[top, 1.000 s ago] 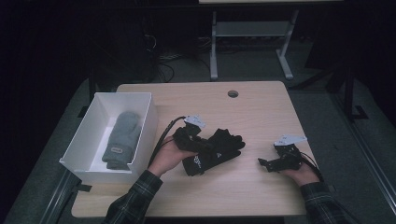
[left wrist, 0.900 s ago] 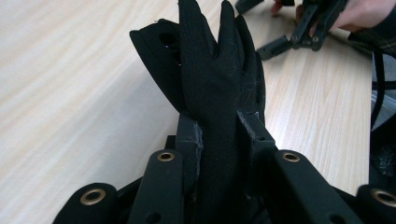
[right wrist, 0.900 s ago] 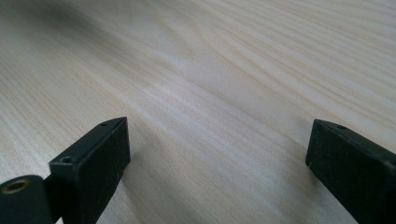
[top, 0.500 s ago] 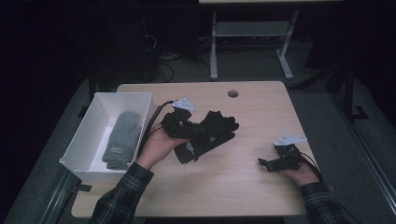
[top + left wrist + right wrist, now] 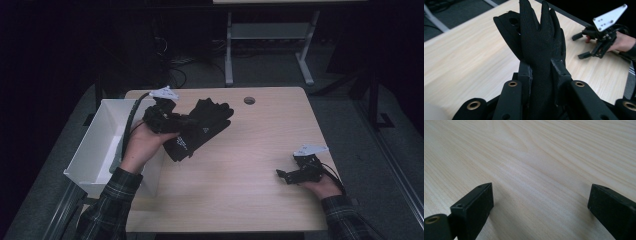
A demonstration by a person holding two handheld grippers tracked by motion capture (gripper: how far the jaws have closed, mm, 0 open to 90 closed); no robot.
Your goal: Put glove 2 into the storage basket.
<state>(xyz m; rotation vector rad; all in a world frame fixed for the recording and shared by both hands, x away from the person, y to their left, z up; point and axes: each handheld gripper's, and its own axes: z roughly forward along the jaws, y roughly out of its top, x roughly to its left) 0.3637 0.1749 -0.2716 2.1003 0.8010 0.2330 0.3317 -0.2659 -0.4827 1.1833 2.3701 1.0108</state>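
Over the left part of the tabletop (image 5: pixel 260 150), beside the white bin (image 5: pixel 95 150), the left gripper (image 5: pixel 541 75) has its fingers (image 5: pixel 525 73) clamped on the wrist end of a black glove (image 5: pixel 200 127), whose fingertips point away to the far right. At the near right, the right gripper (image 5: pixel 287 176) rests on the wood, its fingers (image 5: pixel 474 205) spread wide apart with nothing between them.

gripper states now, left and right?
Left gripper: shut on the black glove, lifted off the table.
Right gripper: open, nothing between the jaws.
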